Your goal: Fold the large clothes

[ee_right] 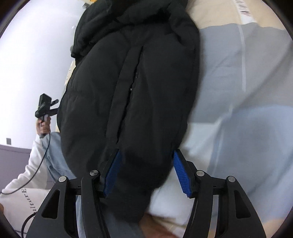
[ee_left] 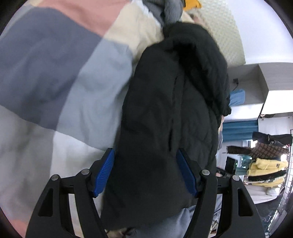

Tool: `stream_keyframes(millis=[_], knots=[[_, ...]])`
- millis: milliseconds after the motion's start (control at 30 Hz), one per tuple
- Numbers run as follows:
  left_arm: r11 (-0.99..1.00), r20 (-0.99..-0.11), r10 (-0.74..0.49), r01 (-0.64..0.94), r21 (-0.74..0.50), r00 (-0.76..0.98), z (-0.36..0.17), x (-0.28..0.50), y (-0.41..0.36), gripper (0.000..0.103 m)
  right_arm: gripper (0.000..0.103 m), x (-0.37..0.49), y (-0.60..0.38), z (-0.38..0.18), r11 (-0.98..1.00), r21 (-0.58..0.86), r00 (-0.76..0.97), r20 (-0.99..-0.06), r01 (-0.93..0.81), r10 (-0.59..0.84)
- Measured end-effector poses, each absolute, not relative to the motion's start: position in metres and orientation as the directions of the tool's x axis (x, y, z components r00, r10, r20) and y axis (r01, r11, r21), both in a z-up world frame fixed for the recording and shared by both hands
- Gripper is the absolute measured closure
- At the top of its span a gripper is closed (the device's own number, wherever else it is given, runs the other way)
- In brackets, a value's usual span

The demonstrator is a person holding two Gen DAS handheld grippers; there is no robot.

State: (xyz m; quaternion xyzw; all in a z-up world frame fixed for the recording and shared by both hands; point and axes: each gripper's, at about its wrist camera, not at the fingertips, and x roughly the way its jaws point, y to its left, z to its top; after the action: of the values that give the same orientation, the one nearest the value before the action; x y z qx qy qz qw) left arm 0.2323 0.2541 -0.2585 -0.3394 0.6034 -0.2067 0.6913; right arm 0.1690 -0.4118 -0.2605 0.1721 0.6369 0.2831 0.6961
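A black padded jacket (ee_left: 164, 113) hangs lifted above the bed, its zipper seam running down the middle. My left gripper (ee_left: 146, 155) holds a thick bunch of its fabric between the blue pads (ee_left: 105, 174). The same jacket fills the right wrist view (ee_right: 131, 91). My right gripper (ee_right: 145, 155) grips another thick bunch of it between its blue pads (ee_right: 180, 174). Both sets of jaws stand wide around the bulky fabric. The left gripper also shows from outside in the right wrist view (ee_right: 45, 106), held in a hand at the left.
A bedspread with blue, grey, pink and cream blocks (ee_left: 55, 73) lies under the jacket. Grey and yellow clothes (ee_left: 170, 9) are piled at its far end. A rack of hanging clothes (ee_left: 265, 161) stands at the right. The person's white sleeve (ee_right: 23, 181) and jeans are at lower left.
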Motion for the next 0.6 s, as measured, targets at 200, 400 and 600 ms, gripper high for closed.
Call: stream_keyframes(millis=[200, 400, 600], knots=[[0.674, -0.679, -0.721, -0.089, -0.733, 0.139, -0.28, 0.233, 0.244, 0.03, 0.025, 0.194, -0.411, -0.274, 0.763, 0.63, 0.03, -0.768, -0.148, 0.64], [0.621, -0.62, -0.773, -0.038, -0.783, 0.135, -0.281, 0.23, 0.242, 0.03, 0.022, 0.194, -0.381, -0.271, 0.67, 0.697, -0.08, -0.706, -0.257, 0.704], [0.577, -0.566, -0.816, 0.114, -0.809, 0.116, -0.261, 0.223, 0.218, 0.031, 0.022, 0.179, -0.358, -0.247, 0.542, 0.744, -0.194, -0.642, -0.391, 0.742]])
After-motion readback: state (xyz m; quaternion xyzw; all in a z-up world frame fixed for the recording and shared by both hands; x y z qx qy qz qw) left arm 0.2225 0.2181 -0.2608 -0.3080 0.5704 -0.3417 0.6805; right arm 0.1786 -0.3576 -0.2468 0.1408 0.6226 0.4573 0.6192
